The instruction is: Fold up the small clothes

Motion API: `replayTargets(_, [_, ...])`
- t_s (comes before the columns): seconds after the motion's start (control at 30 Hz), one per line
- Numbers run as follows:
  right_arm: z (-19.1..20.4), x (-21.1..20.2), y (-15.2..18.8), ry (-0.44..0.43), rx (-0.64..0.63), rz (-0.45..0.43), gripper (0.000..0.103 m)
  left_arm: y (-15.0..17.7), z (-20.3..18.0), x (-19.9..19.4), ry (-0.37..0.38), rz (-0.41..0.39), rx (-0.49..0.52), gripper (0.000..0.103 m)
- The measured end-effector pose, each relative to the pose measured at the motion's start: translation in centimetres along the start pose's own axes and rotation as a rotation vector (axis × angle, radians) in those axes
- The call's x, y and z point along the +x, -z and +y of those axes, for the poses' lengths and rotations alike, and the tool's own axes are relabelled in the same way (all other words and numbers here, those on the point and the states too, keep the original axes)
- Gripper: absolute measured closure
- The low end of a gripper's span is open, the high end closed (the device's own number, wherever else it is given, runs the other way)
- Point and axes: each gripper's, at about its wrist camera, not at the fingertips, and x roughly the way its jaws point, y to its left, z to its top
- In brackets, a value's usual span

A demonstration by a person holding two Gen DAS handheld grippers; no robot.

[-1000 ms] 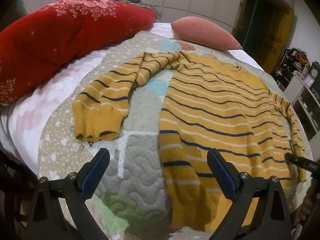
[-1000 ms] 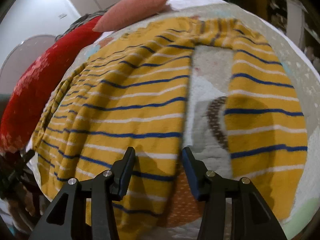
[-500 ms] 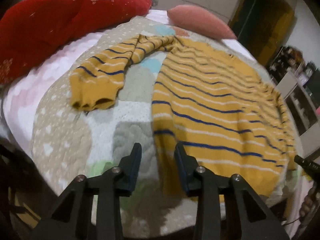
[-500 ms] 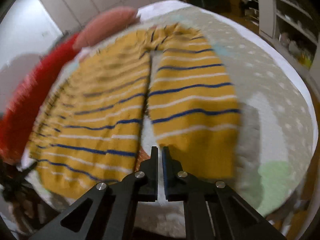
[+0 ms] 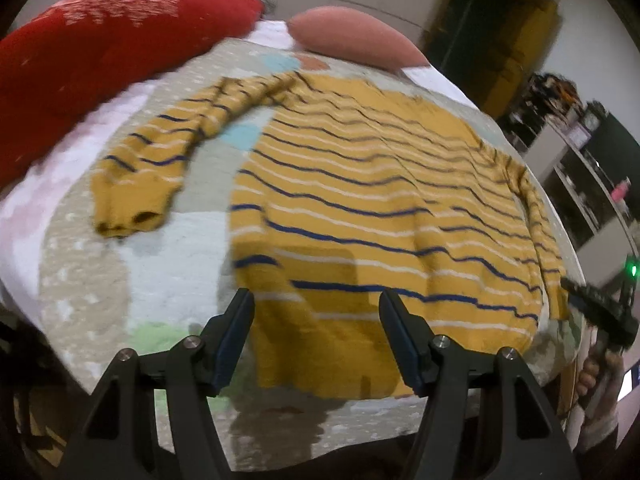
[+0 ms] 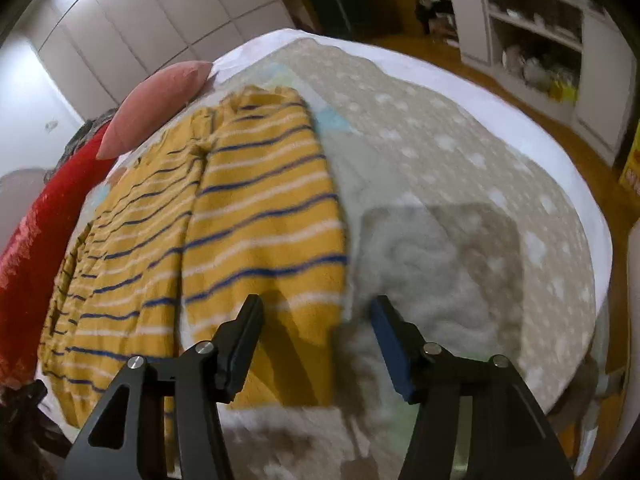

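Observation:
A yellow sweater [image 5: 360,184] with blue and white stripes lies flat on the quilted mat [image 5: 168,264]. Its one sleeve [image 5: 160,160] stretches out to the left. My left gripper [image 5: 316,304] hovers over the hem's left corner, jaws opening, nothing pressed between the pads. In the right wrist view the other sleeve [image 6: 264,240] lies alongside the sweater's body [image 6: 132,240]. My right gripper [image 6: 318,308] hangs above that sleeve's cuff end and the mat [image 6: 440,208], jaws opening, with no cloth gripped.
A red cushion [image 5: 80,60] and a pink pillow [image 5: 352,40] lie at the bed's far end. White shelves [image 6: 540,48] and wooden floor [image 6: 592,168] lie beyond the bed's right edge. A person's hand [image 5: 596,376] shows at the left view's right border.
Both grippers narrowed, the right one fully shut, then spread again. The left one shifted right over the hem. The right one swung right, so the sleeve now sits left of centre.

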Motion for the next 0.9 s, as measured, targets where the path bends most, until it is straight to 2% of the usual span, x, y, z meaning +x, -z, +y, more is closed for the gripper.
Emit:
replayTargets(0.03, [1.0, 0.2, -0.2, -0.026, -0.038, 0.011, 0.087, -0.1, -0.4, 0.4, 0.003, 0.009, 0.008, 0.039])
replayTargets(0.07, [1.5, 0.5, -0.3, -0.054, -0.065, 0.031, 0.093, -0.2, -0.7, 0.7, 0.005, 0.019, 0.016, 0.039])
replayTargets(0.17, [3.4, 0.8, -0.5, -0.029, -0.172, 0.042, 0.094, -0.9, -1.5, 1.2, 0.0, 0.024, 0.03, 0.039])
replayTargets(0.27, [2.4, 0.3, -2.2, -0.008, -0.168, 0.012, 0.094, -1.6, -2.1, 1.0, 0.013, 0.013, 0.026, 0.039])
replayTargets(0.37, [-1.2, -1.0, -4.8, 0.08, -0.081, -0.062, 0.094, -2.0, -2.4, 1.3, 0.018, 0.014, 0.03, 0.039])
replayTargets(0.43, [-5.0, -1.2, -6.6, 0.162, 0.025, -0.101, 0.093, -2.3, -2.6, 1.7, 0.017, 0.021, 0.032, 0.039])
replayTargets(0.53, [-9.5, -1.2, -7.7, 0.258, 0.176, -0.108, 0.088, -2.3, -2.7, 2.5, 0.019, 0.038, 0.027, 0.039])
replayTargets(0.6, [-11.9, -1.9, -7.3, 0.253, 0.265, -0.12, 0.084, -2.3, -2.6, 3.0, 0.017, 0.053, 0.025, 0.039])
replayTargets(0.67, [-12.9, -2.8, -6.5, 0.251, 0.298, -0.144, 0.074, -2.4, -2.5, 3.7, 0.009, 0.07, 0.024, 0.039])
replayTargets(0.77, [-13.7, -3.4, -5.5, 0.24, 0.325, -0.153, 0.074, -2.7, -2.7, 4.0, 0.014, 0.076, 0.016, 0.039])
replayTargets(0.9, [-14.9, -4.5, -3.9, 0.119, 0.398, -0.176, 0.071, -2.7, -3.2, 4.0, 0.019, 0.068, 0.033, 0.039])
